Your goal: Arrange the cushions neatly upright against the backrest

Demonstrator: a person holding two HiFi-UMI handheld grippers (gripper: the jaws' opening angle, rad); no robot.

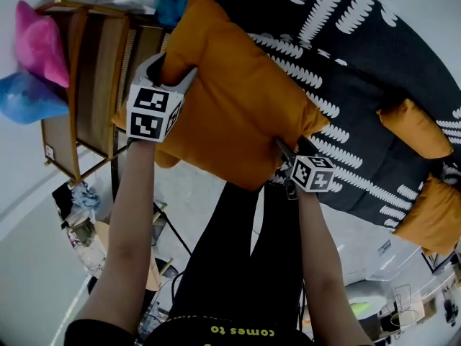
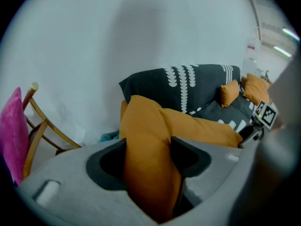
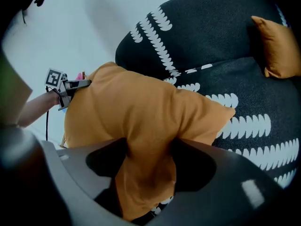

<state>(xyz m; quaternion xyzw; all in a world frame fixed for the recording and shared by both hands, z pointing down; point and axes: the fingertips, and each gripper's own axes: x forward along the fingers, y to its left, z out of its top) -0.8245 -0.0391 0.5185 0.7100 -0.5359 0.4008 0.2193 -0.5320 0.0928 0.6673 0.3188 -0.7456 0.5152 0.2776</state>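
**Dark sofa, orange cushion pinched at both ends**

White wall and pale floor surround a dark sofa [image 1: 374, 107] patterned with white leaf-like stripes. At the sofa's near edge is a large orange cushion [image 1: 238, 99] — whether it rests on the seat cannot be told. The left gripper [image 2: 148, 147] has its jaws partly spread and pressed onto one bunched edge of the cushion. The right gripper [image 3: 149, 149] pinches the opposite edge the same way. Two smaller orange cushions [image 1: 414, 128] [image 1: 436, 215] lie at the sofa's far end. Beside the sofa stands a wooden chair [image 1: 94, 85] — a pink cushion [image 1: 39, 42] sits on it.
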